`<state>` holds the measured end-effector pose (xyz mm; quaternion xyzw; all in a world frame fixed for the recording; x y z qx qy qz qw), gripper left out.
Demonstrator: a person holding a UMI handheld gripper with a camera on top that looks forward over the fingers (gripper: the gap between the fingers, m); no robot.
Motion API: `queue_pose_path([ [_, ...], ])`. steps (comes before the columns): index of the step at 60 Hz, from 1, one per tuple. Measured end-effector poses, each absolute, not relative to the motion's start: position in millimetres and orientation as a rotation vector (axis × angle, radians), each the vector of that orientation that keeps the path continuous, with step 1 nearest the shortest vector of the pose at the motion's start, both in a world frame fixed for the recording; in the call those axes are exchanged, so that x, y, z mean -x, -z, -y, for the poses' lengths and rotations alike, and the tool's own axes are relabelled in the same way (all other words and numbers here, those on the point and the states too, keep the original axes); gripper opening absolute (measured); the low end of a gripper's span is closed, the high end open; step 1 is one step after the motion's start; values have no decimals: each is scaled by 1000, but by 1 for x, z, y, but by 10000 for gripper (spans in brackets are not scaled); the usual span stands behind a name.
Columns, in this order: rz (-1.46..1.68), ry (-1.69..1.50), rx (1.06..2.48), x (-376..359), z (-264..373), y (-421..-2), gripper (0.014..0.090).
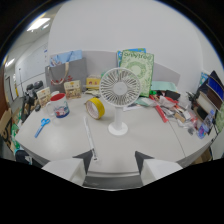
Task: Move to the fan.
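The gripper (114,161) hangs just short of the near edge of the white table (150,137), its two fingers spread wide apart with nothing between them. Ahead of the fingers lies a bare stretch of tabletop, open all the way to the fan (119,96), which stands straight beyond the gap between them, near the middle of the table. A thin white strip (89,137) lies on the surface just ahead of the left finger.

The fan is white, upright on a slim post with a round flat foot, its round grille facing the camera. Just beside it to the left sits a yellow tape roll (95,107) (standing on its edge), and further left a clear tub (58,106) and blue scissors (42,125). Clutter crowds the right side and back edge, where a green book (137,70) leans behind the fan.
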<state>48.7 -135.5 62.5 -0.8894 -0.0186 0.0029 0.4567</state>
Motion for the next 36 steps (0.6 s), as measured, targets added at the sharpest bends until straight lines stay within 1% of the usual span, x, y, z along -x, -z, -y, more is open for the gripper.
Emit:
queue_pose_path([
  [16, 89, -33, 2168, -58, 76, -60, 838],
  [36, 103, -56, 2183, -61, 68, -55, 839],
])
